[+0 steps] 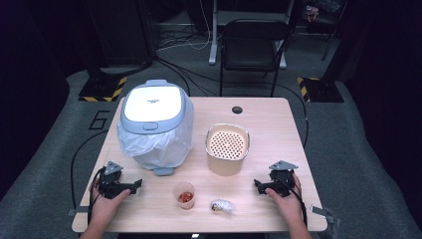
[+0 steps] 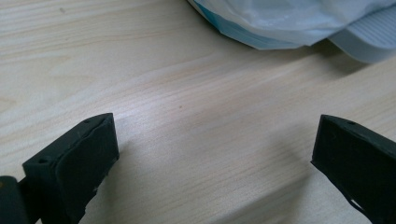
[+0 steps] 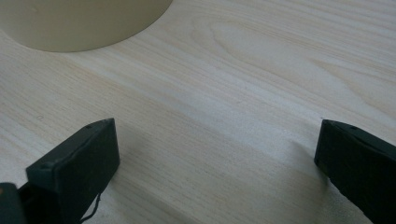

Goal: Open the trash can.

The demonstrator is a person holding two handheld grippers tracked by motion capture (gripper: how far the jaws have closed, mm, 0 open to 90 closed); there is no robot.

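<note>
Pale wood-grain surface (image 1: 268, 124), rectangular, carries all items. Left hand-held gripper (image 1: 130, 187) rests on it near the front left corner, jaws wide apart, nothing between them; in the left gripper view (image 2: 210, 154) bare wood lies between the jaws. Right hand-held gripper (image 1: 260, 185) rests near the front right, jaws likewise wide apart and empty; same in the right gripper view (image 3: 215, 154).

Between the two, near the front edge: small clear plastic cup with red contents (image 1: 185, 194), upright, and just beside it to the right a small crumpled clear wrapper (image 1: 222, 205). Both well apart from either gripper.

Behind: grey-and-white lidded bin lined with a clear plastic bag (image 1: 155, 122), lid closed, at left rear. Beige square container with a perforated insert (image 1: 227, 148) stands at centre, its beige wall at the top of the right gripper view (image 3: 84, 23).
</note>
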